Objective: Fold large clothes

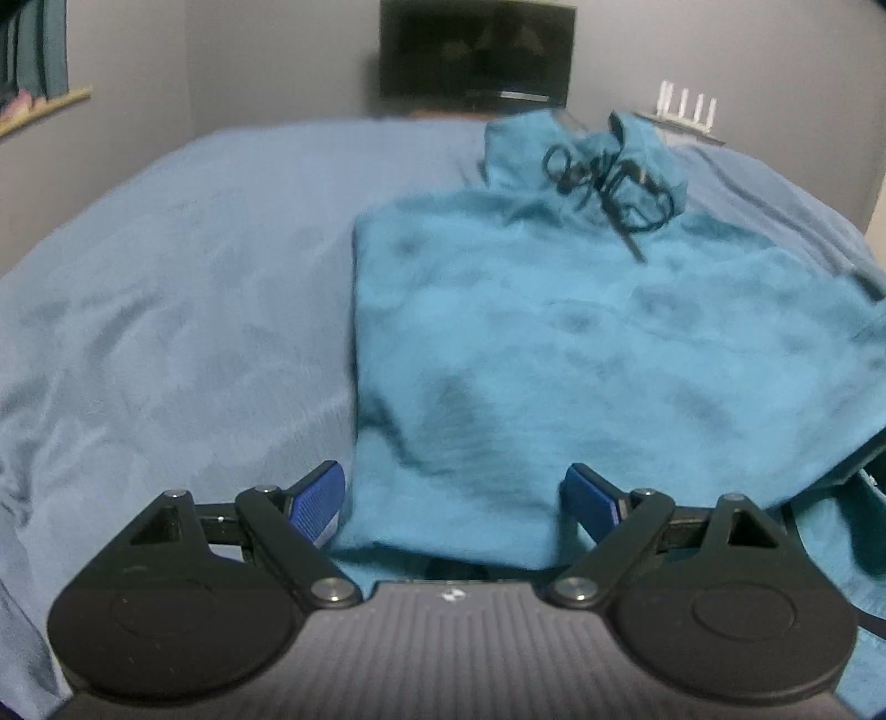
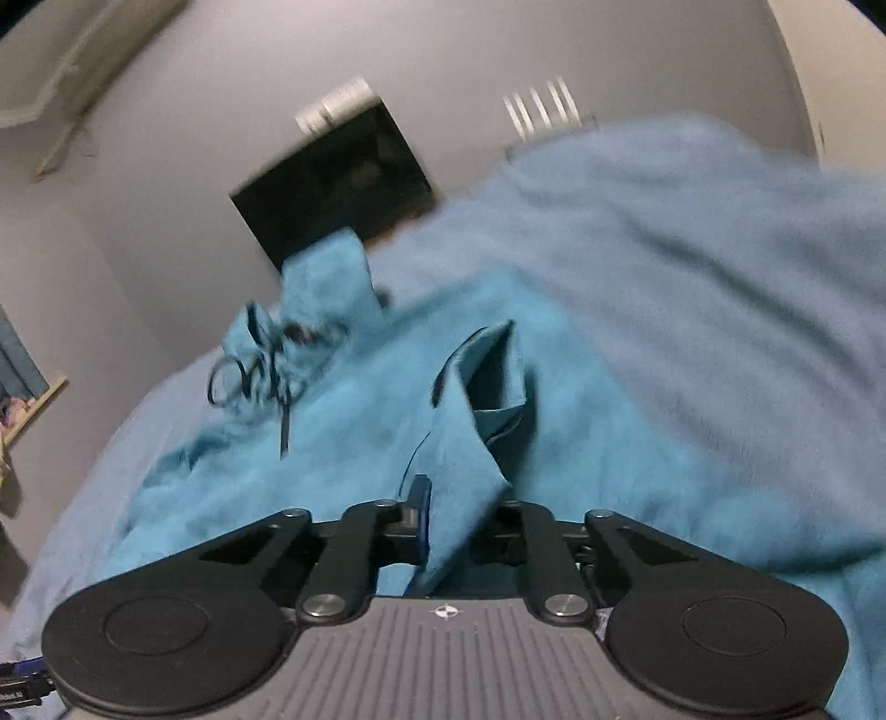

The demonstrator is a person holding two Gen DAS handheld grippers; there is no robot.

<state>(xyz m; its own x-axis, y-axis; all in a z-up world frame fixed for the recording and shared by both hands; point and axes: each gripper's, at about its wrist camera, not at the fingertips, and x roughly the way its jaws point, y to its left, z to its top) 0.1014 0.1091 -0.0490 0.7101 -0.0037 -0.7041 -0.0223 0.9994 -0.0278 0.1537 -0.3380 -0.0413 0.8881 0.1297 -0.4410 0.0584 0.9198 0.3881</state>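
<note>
**Two grippers, one hoodie, one fold under way**

Two blue pads (image 1: 317,507) of the left gripper (image 1: 451,501) stand spread wide, the near hem of the teal hoodie (image 1: 554,343) lying in the gap with neither pad pressing on it. The right gripper (image 2: 459,520) is nearly closed and pinches a raised flap of the same hoodie (image 2: 343,443); only one of its blue pads (image 2: 422,515) shows, the other hidden behind the cloth.

Outward from the fingers, the hoodie lies on the blue-grey bed cover (image 1: 166,310), hood away from the left camera, its dark drawstring (image 1: 609,183) looped loosely on the hood. The left edge looks already turned in straight; the right side is bunched where the flap is lifted.

The fabric seems a soft, thick fleece: limp, fairly light, not slippery, and nothing fragile. It will likely sag and drag rather than hold a crease, so I judge hems, seams and corners the best holds, with both layers taken together.

Counted: one hoodie, one drawstring, one bed cover, one dark screen (image 1: 476,52) on the wall, one white router (image 1: 684,111) with four antennas.
</note>
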